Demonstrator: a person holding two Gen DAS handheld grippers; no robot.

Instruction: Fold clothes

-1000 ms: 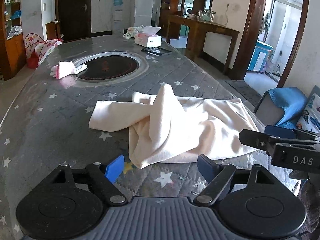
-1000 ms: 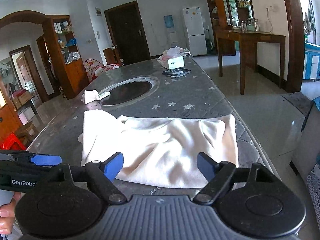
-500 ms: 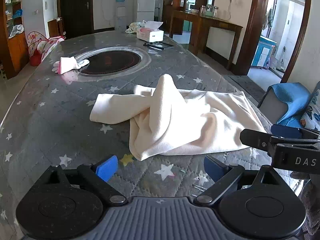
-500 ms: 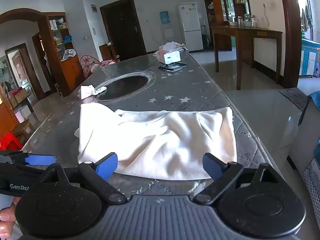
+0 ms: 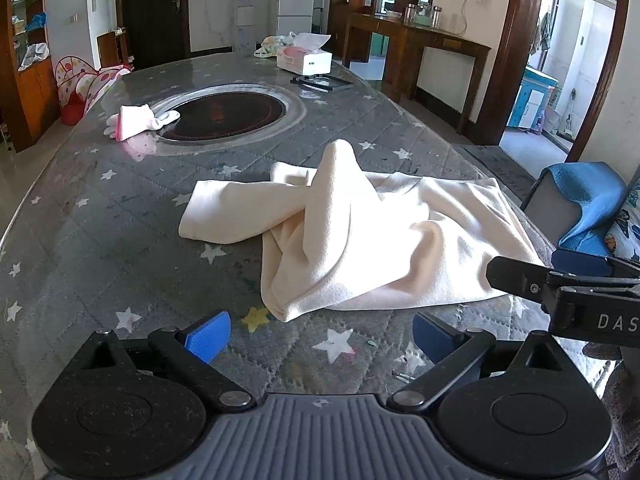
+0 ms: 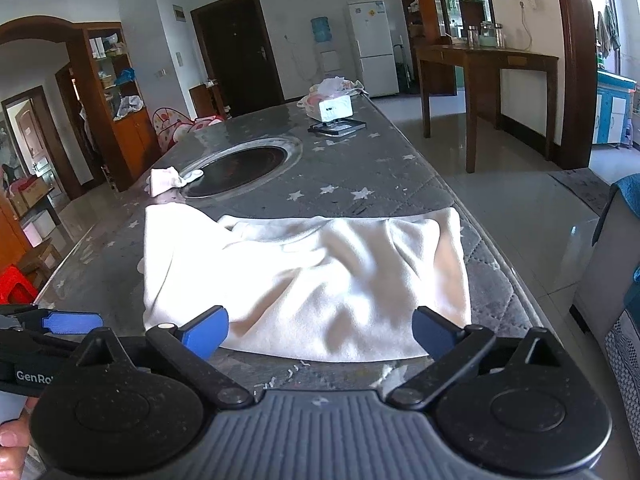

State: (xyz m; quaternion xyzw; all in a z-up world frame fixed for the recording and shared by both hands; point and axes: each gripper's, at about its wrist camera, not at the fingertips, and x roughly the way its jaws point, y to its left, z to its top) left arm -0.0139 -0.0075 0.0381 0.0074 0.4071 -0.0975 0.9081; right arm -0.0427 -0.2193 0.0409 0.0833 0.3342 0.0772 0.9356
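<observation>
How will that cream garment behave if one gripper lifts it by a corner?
Probably floppy: the cream garment lies in soft rumpled folds, one ridge standing up. It will likely drape and trail rather than hold shape. It looks light, and may slide on the glossy table. Both grippers are open.

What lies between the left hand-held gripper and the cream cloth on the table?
Only bare star-printed table cover separates the open left hand-held gripper from the cream cloth, as the left wrist view shows.

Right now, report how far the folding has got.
Barely started. Done: the cream garment lies on the star-patterned table, still rumpled, one part bunched into a peak. In hand: nothing; left gripper and right gripper are both open near its front edge. Left: flattening and every fold.
</observation>
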